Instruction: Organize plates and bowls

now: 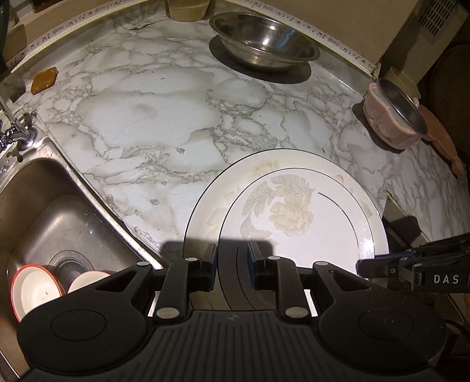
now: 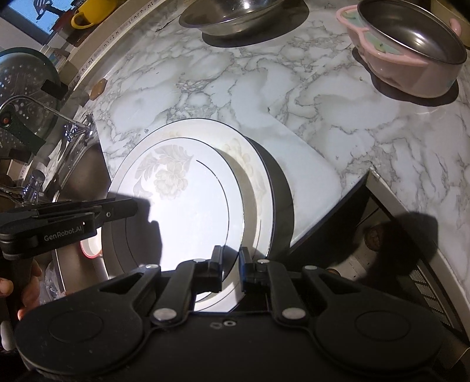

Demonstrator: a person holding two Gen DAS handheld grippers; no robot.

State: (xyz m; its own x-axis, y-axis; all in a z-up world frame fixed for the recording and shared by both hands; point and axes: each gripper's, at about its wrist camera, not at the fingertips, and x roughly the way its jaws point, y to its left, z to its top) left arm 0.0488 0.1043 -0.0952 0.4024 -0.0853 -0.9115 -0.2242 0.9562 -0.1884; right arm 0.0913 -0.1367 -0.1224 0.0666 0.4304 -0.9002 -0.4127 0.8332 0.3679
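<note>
At your far left the sink [image 1: 58,205] holds two red-rimmed bowls [image 1: 35,289]. Your left gripper [image 1: 232,264] pinches the white floral plate [image 1: 293,211] at its near rim; your right gripper [image 2: 230,264] pinches its right rim. The plate sits on the marble counter [image 1: 161,117]. Beyond stands a steel bowl [image 1: 264,38]; far right, a pink bowl [image 2: 411,70] nests a steel one.

Both wrist cameras look steeply down along their claws, close over the marble counter [image 1: 152,117]: the left view from the sink [image 1: 58,205] side, the right from the counter's open edge; both share the floral plate [image 1: 293,211] and steel bowl [image 2: 235,14]
</note>
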